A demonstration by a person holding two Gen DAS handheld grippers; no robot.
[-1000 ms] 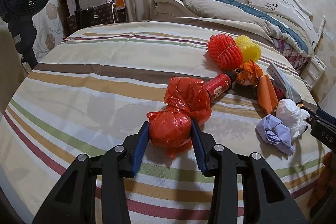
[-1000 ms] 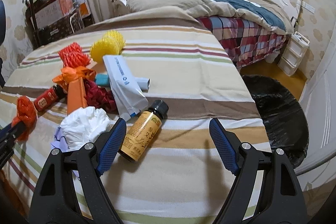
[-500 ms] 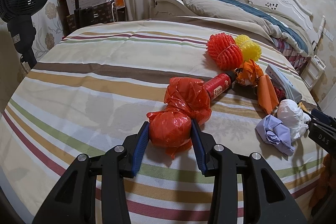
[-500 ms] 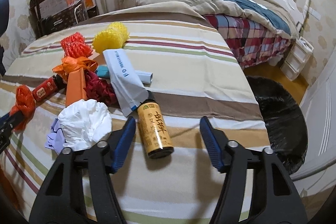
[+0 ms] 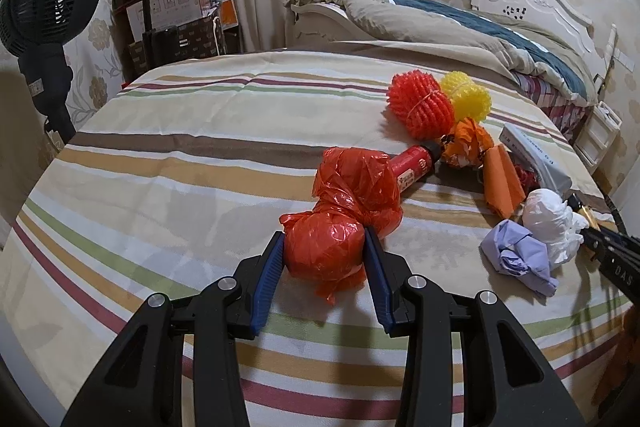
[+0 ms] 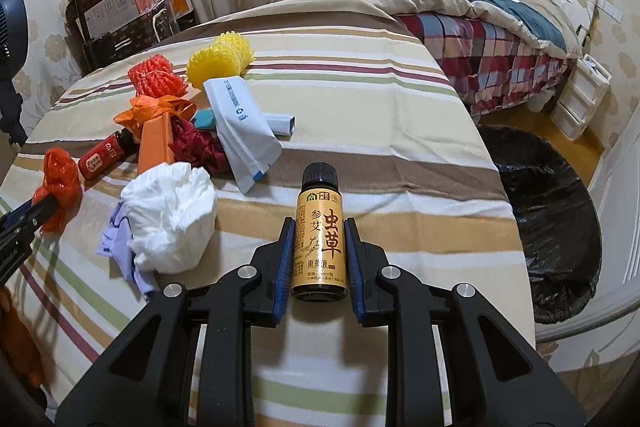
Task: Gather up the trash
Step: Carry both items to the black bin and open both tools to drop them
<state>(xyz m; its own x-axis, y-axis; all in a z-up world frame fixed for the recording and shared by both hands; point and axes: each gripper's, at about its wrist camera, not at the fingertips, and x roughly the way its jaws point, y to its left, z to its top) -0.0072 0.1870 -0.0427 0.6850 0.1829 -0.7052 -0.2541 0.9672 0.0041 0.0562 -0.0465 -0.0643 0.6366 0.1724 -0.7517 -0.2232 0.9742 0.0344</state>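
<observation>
Both wrist views angled down, close over striped bedspread point(image 5: 168, 163); shared: white wad point(image 6: 170, 215), orange carton point(image 5: 502, 183).

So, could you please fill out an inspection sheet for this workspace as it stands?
Surface: striped bedsheet, flat.
Job's things: crumpled orange-red plastic bag; small brown bottle with gold label; white crumpled tissue; lilac paper wad; red bottle; white pouch.
Clutter: red and yellow foam nets.
Grippers: left tool clamps the bag; right tool closing on the gold-label bottle.
Cables: nothing seen.
Surroundings: black-lined bin beside bed; black fan.
</observation>
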